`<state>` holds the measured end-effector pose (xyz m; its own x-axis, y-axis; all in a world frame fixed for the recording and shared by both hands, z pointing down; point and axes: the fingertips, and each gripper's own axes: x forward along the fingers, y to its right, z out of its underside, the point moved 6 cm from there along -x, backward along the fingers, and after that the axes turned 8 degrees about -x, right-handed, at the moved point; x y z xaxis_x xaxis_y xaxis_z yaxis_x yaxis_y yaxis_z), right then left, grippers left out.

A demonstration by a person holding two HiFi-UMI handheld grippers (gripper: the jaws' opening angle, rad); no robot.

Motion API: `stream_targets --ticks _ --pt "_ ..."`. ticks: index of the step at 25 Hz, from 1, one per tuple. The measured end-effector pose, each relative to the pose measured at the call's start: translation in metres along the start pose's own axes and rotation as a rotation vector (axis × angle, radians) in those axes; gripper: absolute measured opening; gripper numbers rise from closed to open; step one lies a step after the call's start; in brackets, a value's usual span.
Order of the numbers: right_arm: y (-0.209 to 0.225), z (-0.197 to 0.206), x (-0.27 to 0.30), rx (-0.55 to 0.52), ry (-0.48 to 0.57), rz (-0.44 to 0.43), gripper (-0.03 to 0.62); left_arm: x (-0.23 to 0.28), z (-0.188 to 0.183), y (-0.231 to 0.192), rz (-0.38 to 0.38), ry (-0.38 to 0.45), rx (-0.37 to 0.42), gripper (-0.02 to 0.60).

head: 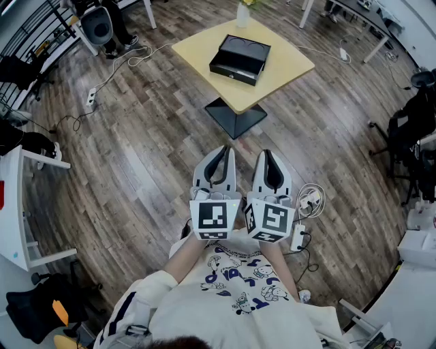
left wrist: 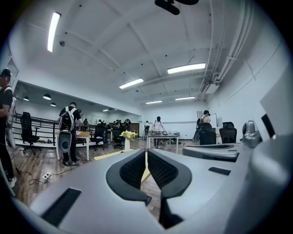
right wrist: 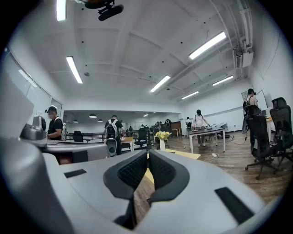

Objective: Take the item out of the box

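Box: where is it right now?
The box sits on the yellow table at the head view's top centre, just this side of the vase, ahead of the left gripper and right gripper, neither touching it.

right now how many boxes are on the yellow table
1: a black box near the middle of the yellow table, just in front of the white vase at its far edge. No other box shows on it.

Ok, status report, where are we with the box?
Left gripper and right gripper shut, empty, level at the body. Box untouched on table ahead. Vase behind box; only floor between.
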<state>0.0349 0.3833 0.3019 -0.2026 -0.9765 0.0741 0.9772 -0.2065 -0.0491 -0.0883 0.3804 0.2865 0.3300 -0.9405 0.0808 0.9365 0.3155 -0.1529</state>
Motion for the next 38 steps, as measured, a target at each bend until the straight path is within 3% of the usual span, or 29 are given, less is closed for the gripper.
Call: stream_targets --ticks 22,38 --pt "0.003 0.001 0.023 0.004 -0.011 -0.008 0.035 0.019 0.001 -0.011 -0.014 -0.011 -0.004 0.026" --pt "0.011 -0.006 0.115 0.009 -0.008 -0.002 0.037 0.101 -0.016 -0.059 0.007 -0.013 -0.003 0.025"
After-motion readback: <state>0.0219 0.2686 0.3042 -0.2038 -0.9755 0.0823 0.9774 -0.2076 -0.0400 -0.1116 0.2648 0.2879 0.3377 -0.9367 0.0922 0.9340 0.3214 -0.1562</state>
